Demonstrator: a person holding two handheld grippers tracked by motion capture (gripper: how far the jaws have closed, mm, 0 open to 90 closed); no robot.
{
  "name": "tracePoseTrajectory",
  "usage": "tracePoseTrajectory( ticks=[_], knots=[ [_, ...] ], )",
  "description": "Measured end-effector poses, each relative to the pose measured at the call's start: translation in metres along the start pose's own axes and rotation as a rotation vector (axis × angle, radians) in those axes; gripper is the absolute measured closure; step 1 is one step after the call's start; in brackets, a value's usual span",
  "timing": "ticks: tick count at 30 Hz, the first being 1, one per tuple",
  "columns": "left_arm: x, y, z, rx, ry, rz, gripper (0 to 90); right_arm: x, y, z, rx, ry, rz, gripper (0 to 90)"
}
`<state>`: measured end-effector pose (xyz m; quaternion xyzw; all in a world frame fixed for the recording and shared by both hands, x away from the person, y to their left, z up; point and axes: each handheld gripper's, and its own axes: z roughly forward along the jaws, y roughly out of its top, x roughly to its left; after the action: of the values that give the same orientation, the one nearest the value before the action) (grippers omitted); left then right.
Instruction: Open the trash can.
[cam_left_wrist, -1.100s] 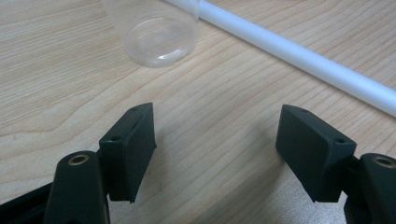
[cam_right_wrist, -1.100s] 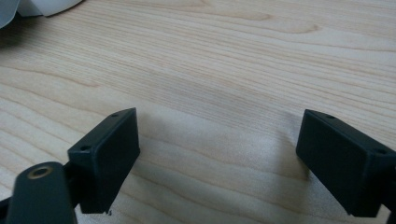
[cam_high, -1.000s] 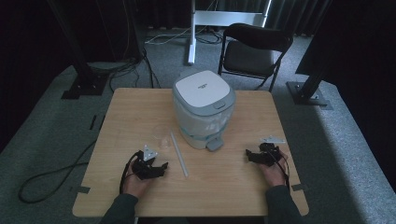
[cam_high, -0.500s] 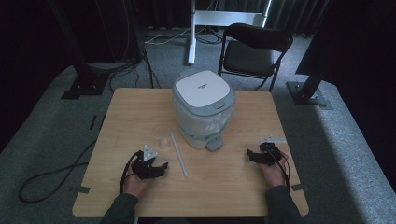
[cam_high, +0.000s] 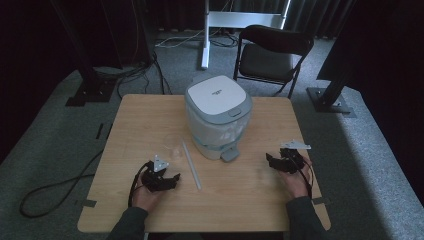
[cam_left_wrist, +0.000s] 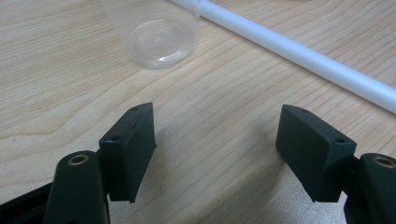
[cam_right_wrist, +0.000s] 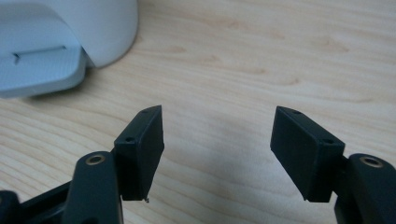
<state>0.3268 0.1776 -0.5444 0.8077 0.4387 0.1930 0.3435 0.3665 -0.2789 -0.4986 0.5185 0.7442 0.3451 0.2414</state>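
A white pedal bin with its lid closed stands at the centre of the wooden table, a liner showing under the lid; its foot pedal sits at the upper left of the right gripper view. Left of the bin stands a clear plastic cup, apparently empty, with a white tube lying just beside it. The left gripper, lower left of the high view, has its jaws apart over bare wood. The right gripper, lower right, is likewise spread and empty. A folding chair stands beyond the table.
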Motion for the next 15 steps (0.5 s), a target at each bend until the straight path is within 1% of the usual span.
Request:
tracePoseTrajectory(
  ticks=[6,10,15],
  knots=[
    [0.000,0.000,0.000,-0.001,0.000,0.000,28.5,0.003,0.010,-0.007,-0.016,0.006,-0.002,39.2],
    [0.000,0.000,0.000,0.000,0.000,0.000,28.5,0.007,0.016,-0.010,-0.026,0.026,-0.006,41.0],
    [0.000,0.000,0.000,0.000,-0.001,0.000,28.5,0.011,0.026,-0.014,-0.043,0.045,-0.023,45.1]
  ],
)
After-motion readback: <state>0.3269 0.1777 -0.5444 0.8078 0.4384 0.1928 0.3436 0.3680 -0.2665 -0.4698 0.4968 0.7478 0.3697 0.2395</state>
